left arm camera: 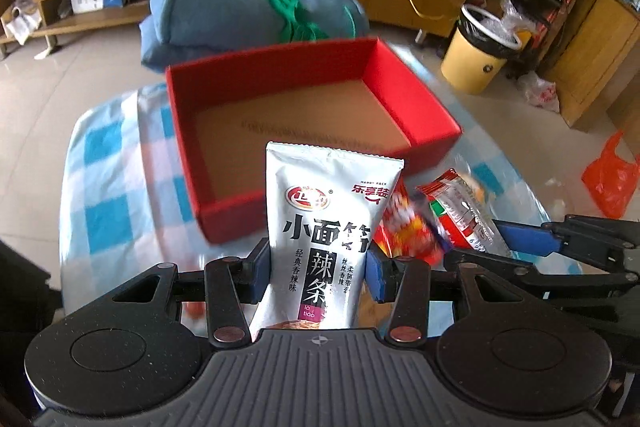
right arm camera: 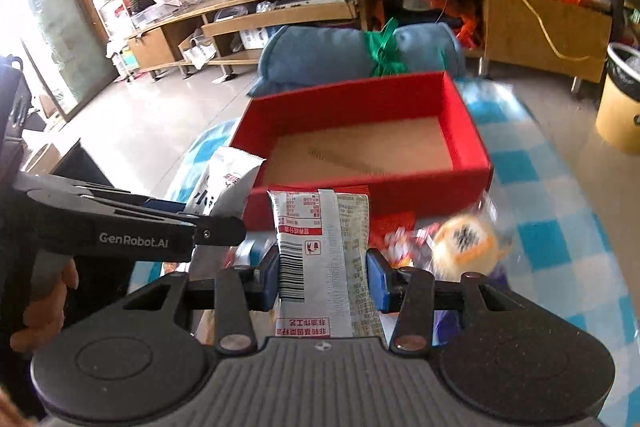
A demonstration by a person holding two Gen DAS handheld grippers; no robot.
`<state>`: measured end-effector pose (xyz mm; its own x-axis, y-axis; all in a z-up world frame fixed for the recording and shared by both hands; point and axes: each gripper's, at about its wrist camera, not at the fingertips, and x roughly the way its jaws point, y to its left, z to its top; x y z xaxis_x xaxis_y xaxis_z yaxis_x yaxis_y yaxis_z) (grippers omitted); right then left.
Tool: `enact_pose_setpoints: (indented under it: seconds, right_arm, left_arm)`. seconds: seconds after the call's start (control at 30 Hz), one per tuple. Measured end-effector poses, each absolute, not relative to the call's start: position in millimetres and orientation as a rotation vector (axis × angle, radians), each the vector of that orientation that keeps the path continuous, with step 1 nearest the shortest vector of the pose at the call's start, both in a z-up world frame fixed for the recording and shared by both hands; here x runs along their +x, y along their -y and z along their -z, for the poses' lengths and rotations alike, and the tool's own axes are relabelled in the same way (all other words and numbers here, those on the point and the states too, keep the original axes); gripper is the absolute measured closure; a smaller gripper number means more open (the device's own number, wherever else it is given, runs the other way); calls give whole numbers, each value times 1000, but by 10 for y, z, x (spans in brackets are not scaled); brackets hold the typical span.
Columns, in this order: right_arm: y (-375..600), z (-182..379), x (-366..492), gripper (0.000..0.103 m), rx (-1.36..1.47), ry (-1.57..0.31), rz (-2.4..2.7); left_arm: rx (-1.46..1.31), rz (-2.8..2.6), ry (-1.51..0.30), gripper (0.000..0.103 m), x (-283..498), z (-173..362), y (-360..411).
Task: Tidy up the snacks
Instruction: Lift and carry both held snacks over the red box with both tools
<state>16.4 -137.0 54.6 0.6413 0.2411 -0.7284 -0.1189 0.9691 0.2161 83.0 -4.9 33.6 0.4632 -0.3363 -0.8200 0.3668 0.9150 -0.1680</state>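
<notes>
left hand-held gripper (left arm camera: 318, 269): clamps silver pouch (left arm camera: 328, 227)
right hand-held gripper (right arm camera: 322, 277): clamps red packet (right arm camera: 324, 259)
box (right arm camera: 472, 143): bare floor, near rim just beyond both packs

- The box (left arm camera: 416, 95) is bright red outside, its floor plain cardboard brown.
- The tablecloth (left arm camera: 108, 163) shows blue and white checks.
- The near silver packet (left arm camera: 332, 211) carries black characters and a red logo.
- The far rolled bundle (left arm camera: 224, 15) is dusty blue, tied with green cord (left arm camera: 292, 11).

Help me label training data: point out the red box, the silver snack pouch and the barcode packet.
red box (left arm camera: 416, 99), left wrist view, right wall.
silver snack pouch (left arm camera: 320, 211), left wrist view, printed front.
barcode packet (right arm camera: 320, 247), right wrist view, back seam.
</notes>
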Motion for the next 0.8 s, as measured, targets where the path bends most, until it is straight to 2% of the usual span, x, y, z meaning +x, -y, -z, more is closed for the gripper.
enact_pose_setpoints:
  seconds: [0.4,0.8]
  right_arm:
    - [1437,-666,1033,64,60,-780,-110]
    - [1527,-555,1649,64,33,-759,-72]
  left_arm:
    - [-81,343,-960,49,1504,-378,118]
    - [-71,260,-952,48,1991,-287,334]
